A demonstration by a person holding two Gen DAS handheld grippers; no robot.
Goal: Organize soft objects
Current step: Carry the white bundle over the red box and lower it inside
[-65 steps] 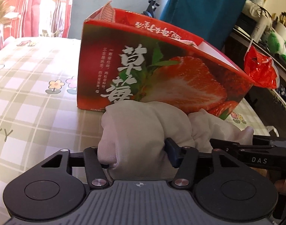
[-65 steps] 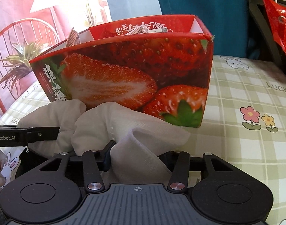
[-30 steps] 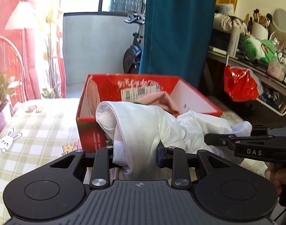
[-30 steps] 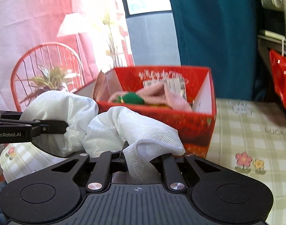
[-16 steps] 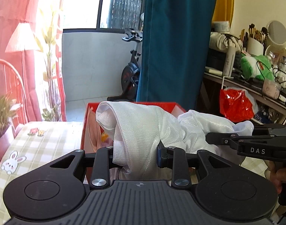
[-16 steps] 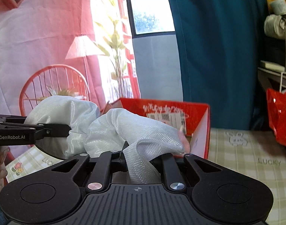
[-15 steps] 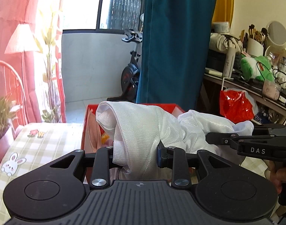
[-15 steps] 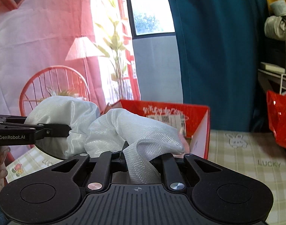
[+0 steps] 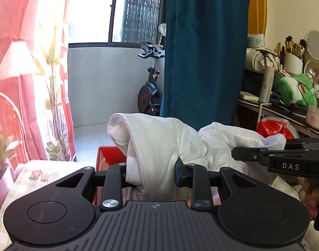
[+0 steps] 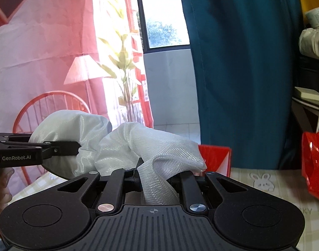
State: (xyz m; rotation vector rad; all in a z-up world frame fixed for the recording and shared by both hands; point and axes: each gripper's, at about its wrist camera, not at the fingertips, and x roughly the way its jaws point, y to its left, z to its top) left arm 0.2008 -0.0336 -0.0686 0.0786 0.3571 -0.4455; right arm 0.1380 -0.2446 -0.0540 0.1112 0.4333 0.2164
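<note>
White mesh fabric bundle (image 9: 159, 144), held lower centre of frame between both tools. Left gripper (image 9: 151, 174): fingers clamped on one bunched end. Right gripper (image 10: 157, 179): fingers clamped on the other end. Red cardboard box (image 10: 215, 160): open, on the checked bench (image 10: 283, 186), just behind and below the fabric.

A checked tablecloth (image 10: 285, 179) with rabbit and flower prints covers the table; a red box (image 10: 215, 156) stands near its far edge.
</note>
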